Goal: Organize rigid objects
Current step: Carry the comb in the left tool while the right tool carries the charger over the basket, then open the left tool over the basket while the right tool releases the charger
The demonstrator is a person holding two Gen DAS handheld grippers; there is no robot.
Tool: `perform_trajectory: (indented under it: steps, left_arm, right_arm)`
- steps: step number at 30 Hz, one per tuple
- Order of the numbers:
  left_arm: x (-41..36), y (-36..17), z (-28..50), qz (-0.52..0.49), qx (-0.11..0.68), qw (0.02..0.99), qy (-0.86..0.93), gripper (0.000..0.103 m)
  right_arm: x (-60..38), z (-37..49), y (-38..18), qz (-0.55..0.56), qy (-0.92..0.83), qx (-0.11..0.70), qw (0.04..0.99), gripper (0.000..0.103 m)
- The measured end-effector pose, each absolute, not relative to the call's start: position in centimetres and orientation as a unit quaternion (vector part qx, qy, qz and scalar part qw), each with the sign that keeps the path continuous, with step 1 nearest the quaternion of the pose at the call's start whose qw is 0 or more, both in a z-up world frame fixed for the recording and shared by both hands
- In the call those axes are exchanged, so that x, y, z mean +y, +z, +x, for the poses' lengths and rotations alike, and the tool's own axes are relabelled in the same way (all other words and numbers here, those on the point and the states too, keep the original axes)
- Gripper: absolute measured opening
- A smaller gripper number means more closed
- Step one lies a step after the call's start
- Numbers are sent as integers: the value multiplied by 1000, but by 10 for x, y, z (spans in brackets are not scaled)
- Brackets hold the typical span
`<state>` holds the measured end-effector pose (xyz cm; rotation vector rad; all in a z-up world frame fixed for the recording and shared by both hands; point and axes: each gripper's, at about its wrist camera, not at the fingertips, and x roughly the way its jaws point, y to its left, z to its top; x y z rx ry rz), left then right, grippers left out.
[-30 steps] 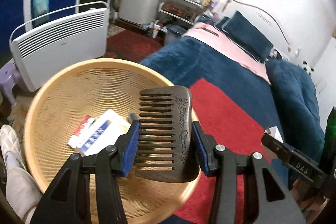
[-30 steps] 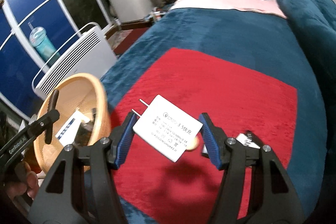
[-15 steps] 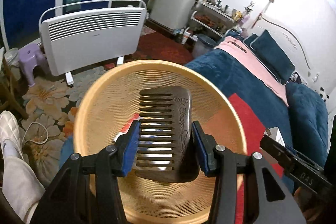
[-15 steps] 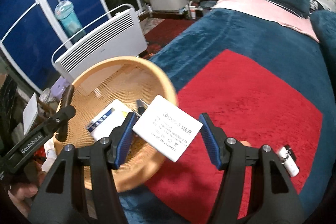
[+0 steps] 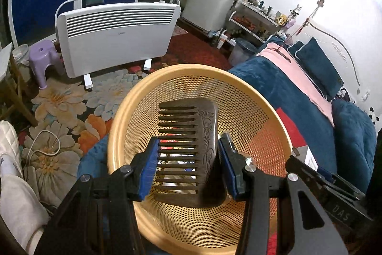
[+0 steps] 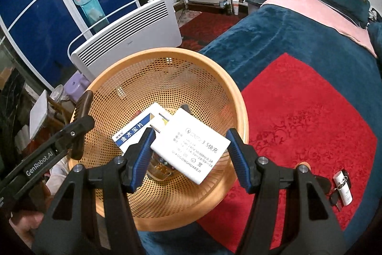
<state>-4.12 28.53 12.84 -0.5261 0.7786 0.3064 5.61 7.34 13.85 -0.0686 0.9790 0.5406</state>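
Comb (image 5: pixel 191 149), dark wood with a carved spine, clenched between the blue pads of the left tool (image 5: pixel 188 164), teeth to the left, hanging over the basket (image 5: pixel 124 116). White charger (image 6: pixel 191 145) with two metal prongs, pinched corner to corner in the right tool (image 6: pixel 189 154), tilted, likewise above the basket's bowl. Inside the basket, under the charger: a white-and-blue printed box (image 6: pixel 135 130) lying flat, and a small amber-tinted item (image 6: pixel 160 170) beside it, too hidden to name. Basket itself: round, tan, perforated plastic, seated on the near corner of the bed (image 6: pixel 262 35), partly on a red cloth (image 6: pixel 310 116) spread over the blue blanket. To the right of the basket, on the red cloth, a small white tube with dark keys (image 6: pixel 342 188). Beyond the basket, on the flowered floor, a white panel heater (image 5: pixel 114 32); left of it a purple stool (image 5: pixel 44 59). Farther back, a white cabinet-like appliance (image 5: pixel 212 8) and a cluttered rack (image 5: pixel 255 20).
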Motion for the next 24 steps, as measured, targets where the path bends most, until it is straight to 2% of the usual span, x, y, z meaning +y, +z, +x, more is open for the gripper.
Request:
perform_trajectory:
  steps: [19,20,22,23,24]
  left_arm:
    - [283,129,-42,-235,382,879,160,51]
    - [282,130,-41,-233,381,880,163,54]
    - [281,131,-43,-231,377,881,169,78]
    - [282,132,-44,-234,373,882,170,83]
    - [282,133,-45,-237,370,882,170,93]
  right_arm:
    - [72,56,135,-19,262,481,836,64]
    - [72,57,134,-18,262,484,835,64]
    - [70,56,134,-16,260,484,835,65]
    - [69,56,135,-17,259,481,838,68]
    - [68,55,136,-18,256,478,840,77]
